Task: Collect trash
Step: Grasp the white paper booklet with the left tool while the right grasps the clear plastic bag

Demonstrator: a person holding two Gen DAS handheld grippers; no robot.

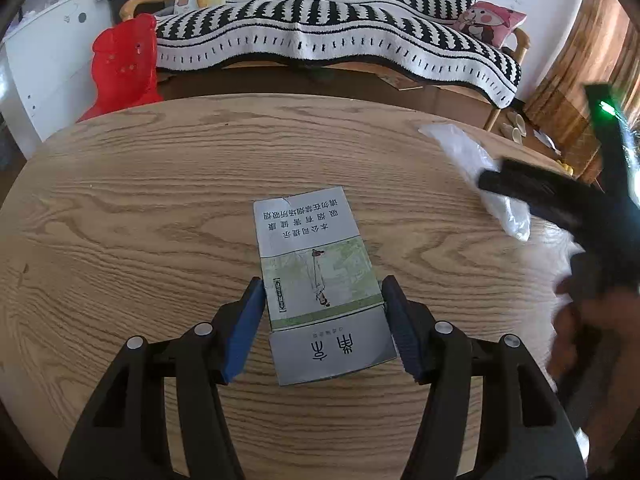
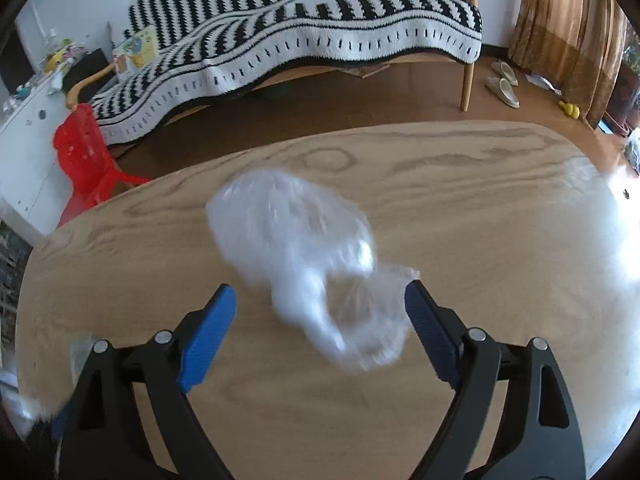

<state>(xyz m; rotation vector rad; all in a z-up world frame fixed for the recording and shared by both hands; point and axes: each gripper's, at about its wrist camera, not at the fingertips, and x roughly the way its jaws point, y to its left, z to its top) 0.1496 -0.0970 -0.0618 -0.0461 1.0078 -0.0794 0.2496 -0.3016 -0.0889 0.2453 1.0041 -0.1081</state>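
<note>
Your left gripper sits low in the left wrist frame, its fingers on either side of the near end of the flattened carton, which lies on the table at frame centre. At the right edge, your right gripper reaches in above the plastic bag. Behind the table, the sofa runs across the top, the plastic chair at upper left, a cushion at upper right. In the right wrist frame, the bag lies on the table at centre, its near end between your spread fingers without touching them.
</note>
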